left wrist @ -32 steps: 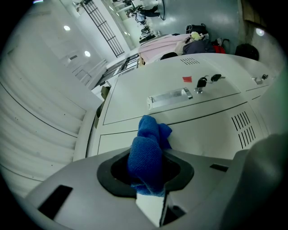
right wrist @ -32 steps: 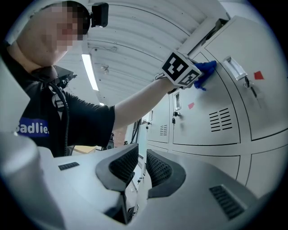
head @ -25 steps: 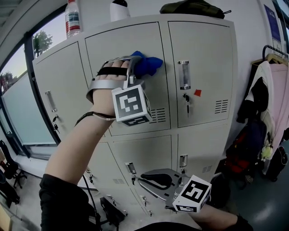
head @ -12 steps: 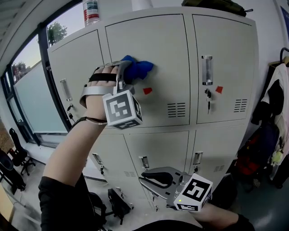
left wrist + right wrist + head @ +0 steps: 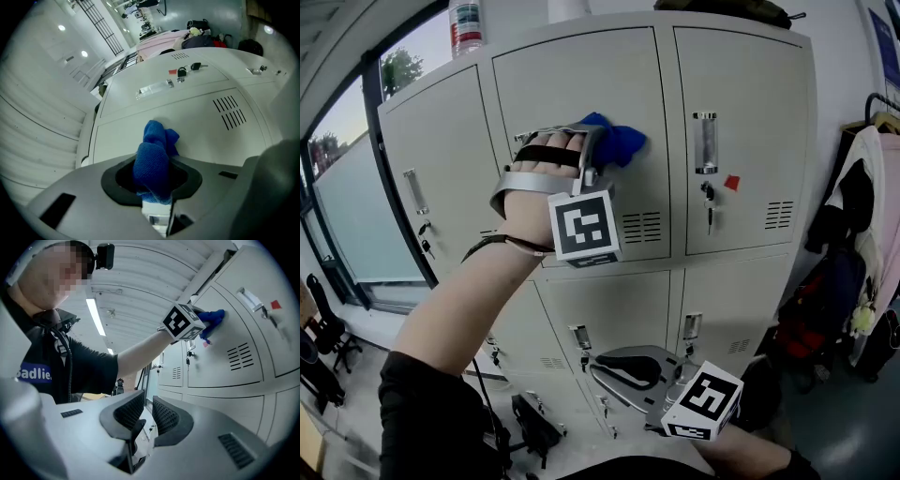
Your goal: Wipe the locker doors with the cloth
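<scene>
Now pinching blue cloth [image 5: 152,161] in left gripper [image 5: 598,142], jaws clamped on bunched wad. Wad poking out past jaw tips toward 12 o'clock in left gripper view, long axis along jaws, tip pressed on upper middle locker door [image 5: 572,84]. Above vent slots [image 5: 641,226] in head view. Left clearly nearer. Right gripper [image 5: 623,367] low at 6 o'clock, jaws nearly together, holding nothing, well apart from cloth. Next sweep probably needs steady push across panel.
</scene>
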A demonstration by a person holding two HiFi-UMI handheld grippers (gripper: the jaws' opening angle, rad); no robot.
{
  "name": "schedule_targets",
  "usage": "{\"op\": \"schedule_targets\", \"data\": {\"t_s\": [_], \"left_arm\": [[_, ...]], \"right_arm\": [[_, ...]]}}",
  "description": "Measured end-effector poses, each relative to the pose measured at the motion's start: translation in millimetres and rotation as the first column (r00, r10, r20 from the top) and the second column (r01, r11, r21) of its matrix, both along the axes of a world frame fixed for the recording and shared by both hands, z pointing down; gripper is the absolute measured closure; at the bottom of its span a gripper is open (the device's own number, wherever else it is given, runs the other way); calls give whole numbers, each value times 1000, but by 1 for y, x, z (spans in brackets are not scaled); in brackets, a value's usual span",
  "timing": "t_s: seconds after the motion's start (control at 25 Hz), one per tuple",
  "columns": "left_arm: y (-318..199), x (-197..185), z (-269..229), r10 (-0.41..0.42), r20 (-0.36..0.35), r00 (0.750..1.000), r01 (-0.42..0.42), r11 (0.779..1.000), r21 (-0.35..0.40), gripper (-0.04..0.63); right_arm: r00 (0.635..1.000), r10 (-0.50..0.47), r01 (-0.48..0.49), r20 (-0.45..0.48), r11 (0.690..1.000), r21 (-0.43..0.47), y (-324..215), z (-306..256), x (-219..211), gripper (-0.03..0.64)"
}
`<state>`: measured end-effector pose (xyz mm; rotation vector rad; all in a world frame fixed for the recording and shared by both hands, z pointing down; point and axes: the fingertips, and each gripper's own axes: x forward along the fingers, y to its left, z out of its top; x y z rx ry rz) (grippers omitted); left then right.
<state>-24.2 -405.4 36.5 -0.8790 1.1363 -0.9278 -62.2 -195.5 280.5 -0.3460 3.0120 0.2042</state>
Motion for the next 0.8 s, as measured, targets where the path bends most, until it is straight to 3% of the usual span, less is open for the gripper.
{"op": "schedule_targets", "data": {"t_s": [0.24,0.44,0.6,0.8], "left_arm": [[-2,54,8,74,32,997,-74,997,-7,483],[0,75,22,109,56,992,-108,994,-30,483],[18,66,31,167,-2,986,-167,983,-77,483],[37,3,18,72,-8,997,-72,997,-5,483]], "right_arm": [[998,63,-63,9,998,-4,-6,2,27,565],[997,76,-76,8,997,-9,-5,4,35,565],[998,64,-64,-3,998,-13,-2,6,32,565],[1000,31,-31,-5,999,-11,3,8,22,565]]}}
